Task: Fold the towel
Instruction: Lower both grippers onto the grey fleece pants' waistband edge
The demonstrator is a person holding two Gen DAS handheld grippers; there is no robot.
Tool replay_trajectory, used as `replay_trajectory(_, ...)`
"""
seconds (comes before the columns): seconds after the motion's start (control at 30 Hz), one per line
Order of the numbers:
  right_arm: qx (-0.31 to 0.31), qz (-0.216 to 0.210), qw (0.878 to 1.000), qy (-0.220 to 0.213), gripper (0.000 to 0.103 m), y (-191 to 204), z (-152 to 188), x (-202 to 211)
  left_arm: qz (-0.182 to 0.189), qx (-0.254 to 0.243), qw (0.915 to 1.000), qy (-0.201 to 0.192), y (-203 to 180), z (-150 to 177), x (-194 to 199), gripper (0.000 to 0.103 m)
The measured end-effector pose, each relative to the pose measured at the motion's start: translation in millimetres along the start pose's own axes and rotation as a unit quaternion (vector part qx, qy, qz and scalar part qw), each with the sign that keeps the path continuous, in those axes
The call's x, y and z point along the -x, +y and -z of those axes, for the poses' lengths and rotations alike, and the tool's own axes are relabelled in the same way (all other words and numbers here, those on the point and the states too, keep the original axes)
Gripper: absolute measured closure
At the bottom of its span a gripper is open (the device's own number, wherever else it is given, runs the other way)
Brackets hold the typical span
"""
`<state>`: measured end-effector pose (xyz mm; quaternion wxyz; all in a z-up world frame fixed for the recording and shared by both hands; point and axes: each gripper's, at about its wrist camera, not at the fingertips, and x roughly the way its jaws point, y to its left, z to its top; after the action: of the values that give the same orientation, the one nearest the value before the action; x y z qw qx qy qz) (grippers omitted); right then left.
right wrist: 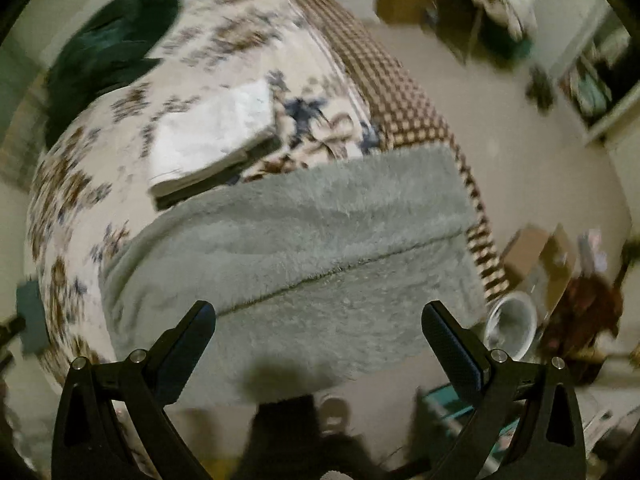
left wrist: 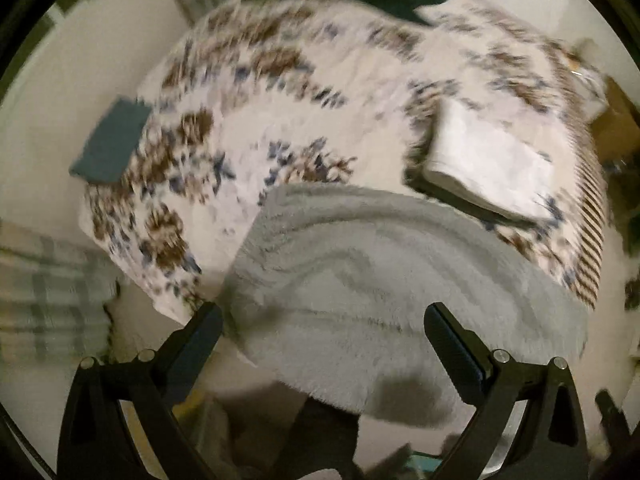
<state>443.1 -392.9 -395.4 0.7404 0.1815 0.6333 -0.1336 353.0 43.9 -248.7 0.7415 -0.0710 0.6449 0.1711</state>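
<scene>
Both the left gripper [left wrist: 322,316] and right gripper [right wrist: 319,314] gape wide, apparently above the grey towel's [right wrist: 288,248] near edge

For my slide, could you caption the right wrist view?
Open right gripper above a folded grey towel on a floral bedspread.

A floral bedspread in white, brown and blue [left wrist: 280,120] fills the view ahead of the jaws. On it, ahead and to the right of the left jaws, lies a folded white cloth stack [left wrist: 488,160]. A dark green heap of fabric [right wrist: 108,52] sits far ahead, at the cover's back edge. A small teal folded cloth [left wrist: 110,142] lies far left. Right of the right jaws, a white round bucket [right wrist: 514,322] stands on the floor beside a brown cardboard box [right wrist: 548,260].
</scene>
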Motion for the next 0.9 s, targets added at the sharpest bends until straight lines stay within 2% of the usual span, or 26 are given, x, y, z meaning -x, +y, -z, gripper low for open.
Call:
replay_trajectory(0.1, -0.049, -0.002, 0.998, 0.035, 0.000, -8.7, -43.4, -61.8, -0.011, 0.048, 0.9978, 0.046, 3.7, -39.6, -62.1, 0.000)
replay_trajectory(0.2, -0.090, 0.004, 0.994, 0.062, 0.000, -14.2, -83.3, -125.3, -0.009, 0.095, 0.9916, 0.087, 7.8, -70.2, -118.1, 0.000)
replay_trajectory(0.37, -0.139, 0.026, 0.985, 0.103, 0.000, -28.3, -121.5, -214.6, 0.003, 0.164, 0.9750, 0.150, -2.3, -114.7, -208.7, 0.000)
replay_trajectory(0.5, -0.184, 0.033, 0.974, 0.127, 0.000, -43.8, -141.2, -269.5, 0.025, 0.193, 0.9608, 0.198, -17.7, -141.9, -271.1, 0.000)
replay_trajectory(0.57, -0.206, 0.036, 0.969, 0.135, 0.000, -51.0, -150.3, -291.0, 0.024, 0.200, 0.9548, 0.219, -29.9, -146.5, -296.8, 0.000)
replay_trajectory(0.67, -0.230, 0.042, 0.962, 0.142, 0.000, -56.3, -161.1, -315.6, 0.006, 0.189, 0.9516, 0.242, -45.9, -145.2, -321.2, 0.000)
replay_trajectory(0.73, -0.242, 0.054, 0.957, 0.150, 0.000, -58.3, -166.8, -333.4, -0.017, 0.169, 0.9541, 0.247, -56.5, -140.2, -329.2, 0.011)
replay_trajectory(0.83, -0.266, 0.055, 0.948, 0.167, 0.001, -60.0, -168.9, -358.1, -0.012, 0.161, 0.9624, 0.218, -62.5, -132.5, -319.5, 0.029)
replay_trajectory(0.9, -0.271, 0.048, 0.946, 0.172, 0.011, -57.3, -169.0, -368.8, -0.013, 0.157, 0.9678, 0.196, -63.4, -128.5, -305.3, 0.073)
